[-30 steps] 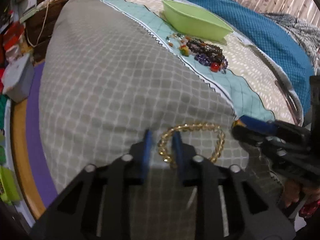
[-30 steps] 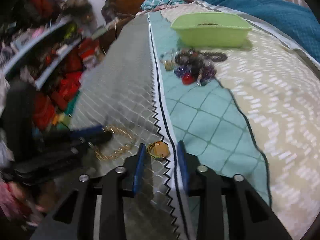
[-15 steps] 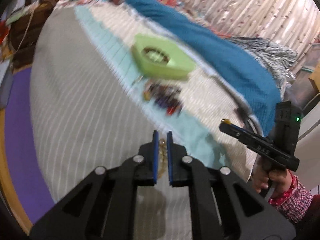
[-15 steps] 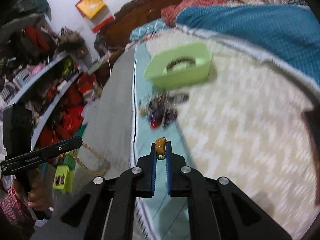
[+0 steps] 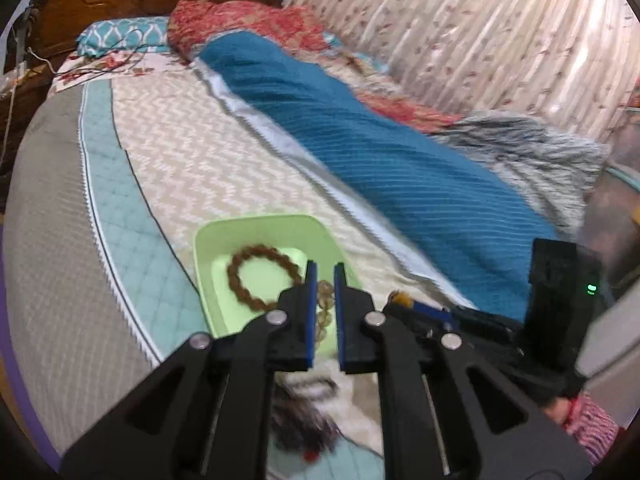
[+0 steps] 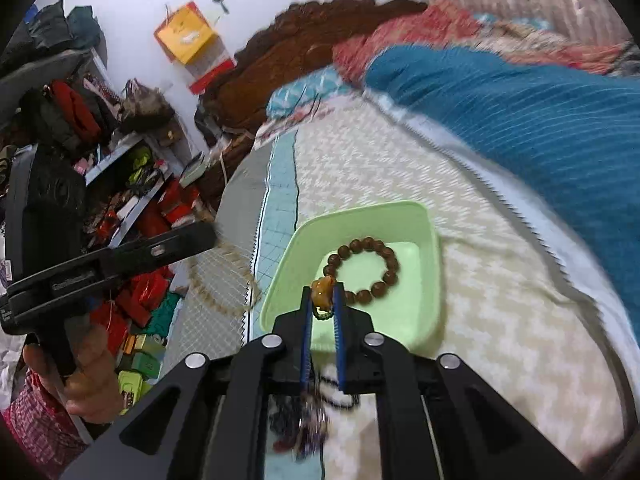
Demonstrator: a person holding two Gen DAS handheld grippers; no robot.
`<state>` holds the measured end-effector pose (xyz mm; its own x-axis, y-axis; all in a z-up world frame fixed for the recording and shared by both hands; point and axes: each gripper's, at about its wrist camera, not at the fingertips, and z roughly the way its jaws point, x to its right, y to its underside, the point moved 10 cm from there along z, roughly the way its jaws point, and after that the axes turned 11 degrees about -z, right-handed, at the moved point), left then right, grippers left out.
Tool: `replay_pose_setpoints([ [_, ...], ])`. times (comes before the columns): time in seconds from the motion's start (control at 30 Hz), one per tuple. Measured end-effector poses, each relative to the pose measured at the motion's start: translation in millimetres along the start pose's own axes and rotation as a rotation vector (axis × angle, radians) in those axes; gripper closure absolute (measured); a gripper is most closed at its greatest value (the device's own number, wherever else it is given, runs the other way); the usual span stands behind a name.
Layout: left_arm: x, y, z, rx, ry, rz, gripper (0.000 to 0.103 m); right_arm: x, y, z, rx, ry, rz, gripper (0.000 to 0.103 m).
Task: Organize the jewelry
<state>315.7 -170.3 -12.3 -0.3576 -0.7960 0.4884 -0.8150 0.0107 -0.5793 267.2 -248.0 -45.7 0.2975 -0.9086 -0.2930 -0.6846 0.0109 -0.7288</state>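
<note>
Carrying two pieces at once, both grippers are hovering over the green tray (image 6: 430, 240) on the bed (image 5: 188, 148).

The left gripper (image 5: 322, 280) is pinching a strand of the gold bead bracelet (image 5: 323, 300) near its tips; the jaws are just beginning to part, with the beads between them, and the rest of the loop is hanging below and, in the right wrist view, trailing off the left gripper's tip as a pale blur. Holding it by one strand is letting the loop dangle free, which suits dropping it straight into the tray.

The right gripper (image 6: 322, 294) is gripping an amber pendant (image 6: 322, 294) between nearly closed jaws, the stone poking out ahead of the tips so that it should clear them on release.

Lying just ahead of both pairs of jaws, the tray is already holding a brown bead bracelet (image 6: 362, 266), which is filling most of its floor. The near rim is sitting right under the tips, so each piece probably needs to travel a little further forward before falling inside.

Below and behind the jaws, a blurred heap of dark beads (image 6: 308, 420) is waiting on the bed. The two grippers are crowding close side by side, leaving little room between them; beyond the tray the quilt is lying open, with the blue blanket (image 5: 400, 168) further off.
</note>
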Motion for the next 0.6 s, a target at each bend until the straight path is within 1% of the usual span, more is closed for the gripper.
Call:
replay_pose_setpoints([
  [0.03,-8.9,2.9,23.3,-0.053,-0.042,0.007,0.072,4.9,3.1,19.9,-0.048,-0.008,0.013,0.095],
  [0.07,-24.7,8.8,44.0,-0.101,-0.117,0.003,0.068,12.3,10.2,36.8,-0.1,0.002,0.029,0.083],
  [0.1,-39.5,13.9,55.8,-0.127,-0.18,-0.009,0.068,21.0,19.6,50.0,-0.143,0.025,0.048,0.083],
  [0.13,-54.1,19.8,60.8,-0.146,-0.216,-0.032,0.068,26.1,25.7,53.3,-0.156,0.035,0.058,0.083],
  [0.17,-63.8,23.3,54.5,-0.139,-0.198,-0.076,0.068,30.4,30.4,50.2,-0.144,0.039,0.077,0.083],
  [0.2,-69.3,24.4,39.0,-0.103,-0.148,-0.121,0.068,32.0,32.1,36.3,-0.085,0.032,0.102,0.083],
  [0.23,-73.2,23.7,23.6,-0.068,-0.123,-0.14,0.068,30.3,33.7,20.2,-0.024,0.028,0.101,0.083],
  [0.27,-77.5,25.2,6.2,-0.026,-0.115,-0.149,0.068,28.3,37.2,5.4,0.023,0.038,0.087,0.083],
  [0.3,-82.1,29.8,-12.7,0.026,-0.114,-0.153,0.068,26.6,42.5,-5.9,0.055,0.055,0.074,0.083],
  [0.33,-85.6,39.3,-27.9,0.06,-0.122,-0.153,0.068,24.8,54.5,-18.5,0.074,0.081,0.06,0.083],
  [0.37,-87.0,54.5,-36.4,0.058,-0.131,-0.15,0.068,25.8,66.9,-22.3,0.065,0.091,0.058,0.083],
  [0.4,-84.2,70.5,-38.7,0.04,-0.109,-0.15,0.068,26.3,80.5,-22.2,0.043,0.099,0.064,0.083],
  [0.43,-77.9,87.9,-37.2,0.013,-0.082,-0.147,0.068,26.1,99.7,-16.1,-0.001,0.097,0.087,0.083],
  [0.47,-71.5,105.7,-30.8,-0.024,-0.067,-0.136,0.068,24.9,108.5,-10.4,-0.026,0.087,0.1,0.085],
  [0.5,-61.9,130.4,-19.8,-0.079,-0.057,-0.108,0.068,19.0,118.9,-0.7,-0.064,0.068,0.117,0.086],
  [0.57,-57.6,162.0,-4.0,-0.143,-0.067,-0.077,0.068,2.7,122.7,9.0,-0.079,0.035,0.097,0.091],
  [0.6,-64.7,183.3,3.7,-0.169,-0.106,-0.065,0.068,-8.8,122.9,11.8,-0.082,0.016,0.07,0.092],
])
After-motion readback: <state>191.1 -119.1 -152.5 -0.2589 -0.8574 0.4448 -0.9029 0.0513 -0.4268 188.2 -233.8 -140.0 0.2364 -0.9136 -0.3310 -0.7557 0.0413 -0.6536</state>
